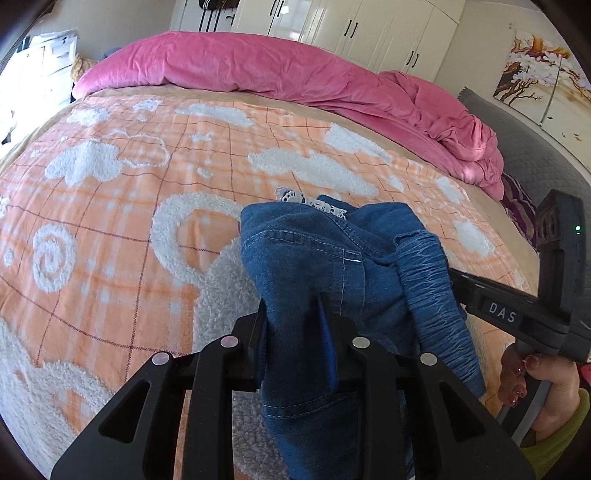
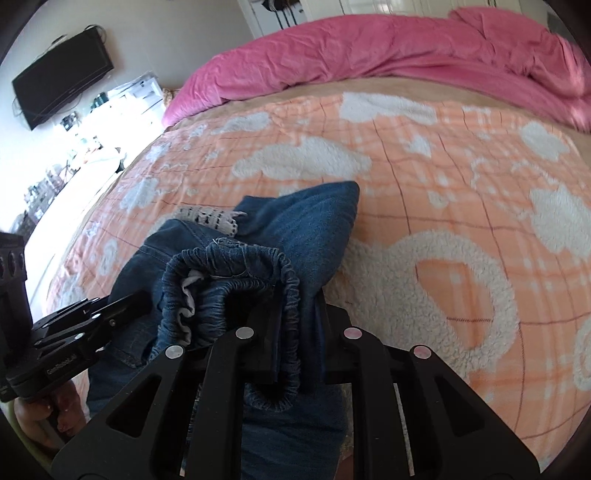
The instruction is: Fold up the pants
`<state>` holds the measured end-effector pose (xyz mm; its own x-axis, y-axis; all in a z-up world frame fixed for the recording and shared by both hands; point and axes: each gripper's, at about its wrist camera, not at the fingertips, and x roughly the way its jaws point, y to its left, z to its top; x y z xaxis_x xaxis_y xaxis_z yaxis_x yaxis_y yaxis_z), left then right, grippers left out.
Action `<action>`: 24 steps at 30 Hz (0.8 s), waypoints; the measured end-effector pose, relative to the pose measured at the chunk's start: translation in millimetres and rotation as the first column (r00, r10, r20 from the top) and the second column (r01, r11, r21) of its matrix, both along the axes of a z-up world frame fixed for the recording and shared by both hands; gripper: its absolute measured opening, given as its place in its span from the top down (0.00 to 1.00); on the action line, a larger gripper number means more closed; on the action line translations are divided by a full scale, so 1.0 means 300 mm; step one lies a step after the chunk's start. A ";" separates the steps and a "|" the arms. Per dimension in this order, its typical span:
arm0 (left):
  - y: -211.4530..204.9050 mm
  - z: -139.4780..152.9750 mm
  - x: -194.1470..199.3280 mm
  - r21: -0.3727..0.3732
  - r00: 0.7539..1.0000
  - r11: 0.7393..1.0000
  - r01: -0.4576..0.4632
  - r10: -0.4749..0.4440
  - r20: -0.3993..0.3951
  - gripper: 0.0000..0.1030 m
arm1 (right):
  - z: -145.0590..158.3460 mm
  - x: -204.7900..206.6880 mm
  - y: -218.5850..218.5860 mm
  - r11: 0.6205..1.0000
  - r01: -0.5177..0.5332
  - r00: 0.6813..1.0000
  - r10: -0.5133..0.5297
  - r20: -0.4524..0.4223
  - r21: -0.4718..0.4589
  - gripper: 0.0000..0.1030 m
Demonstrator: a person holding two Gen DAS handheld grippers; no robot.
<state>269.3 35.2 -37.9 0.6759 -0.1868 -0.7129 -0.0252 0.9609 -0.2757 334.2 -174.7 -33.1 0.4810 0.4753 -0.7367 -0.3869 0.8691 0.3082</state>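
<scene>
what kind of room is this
Most likely a home bedroom: a wide bed under an orange checked fleece blanket with white clouds, a crumpled pink duvet along its far side, and cream wardrobe doors with black handles behind.

Both my wrist cameras look steeply down along my fingers, close over the bed; each shares the pink duvet at twelve o'clock (near the wardrobe).

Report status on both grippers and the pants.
Left gripper shut on blue denim pants. Right gripper shut on their elastic waistband. Orange plaid blanket ahead, nothing in the way.
</scene>
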 end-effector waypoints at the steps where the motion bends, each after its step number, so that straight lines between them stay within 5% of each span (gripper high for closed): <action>1: -0.001 -0.001 -0.002 0.000 1.000 1.000 0.000 0.000 0.000 0.76 | -0.009 0.005 -0.007 1.000 0.008 1.000 -0.008 -0.012 0.008 0.88; 7: -0.005 -0.014 -0.004 0.009 1.000 1.000 -0.007 0.007 -0.010 0.67 | -0.036 0.009 -0.015 0.998 0.026 0.999 -0.027 -0.018 -0.060 0.80; 12: 0.004 -0.020 -0.016 0.014 1.000 1.000 -0.018 0.018 -0.008 0.56 | -0.042 0.004 -0.030 0.993 0.054 0.998 -0.056 -0.011 -0.108 0.62; 24: 0.019 -0.005 -0.138 0.006 0.999 0.999 -0.047 0.047 -0.002 0.43 | -0.016 -0.086 -0.083 0.991 0.062 0.998 -0.061 0.007 -0.122 0.56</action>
<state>227.9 40.8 -39.5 0.6821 -0.1511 -0.7155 -0.0708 0.9602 -0.2703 308.3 -199.5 -37.9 0.5089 0.3514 -0.7858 -0.3325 0.9223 0.1971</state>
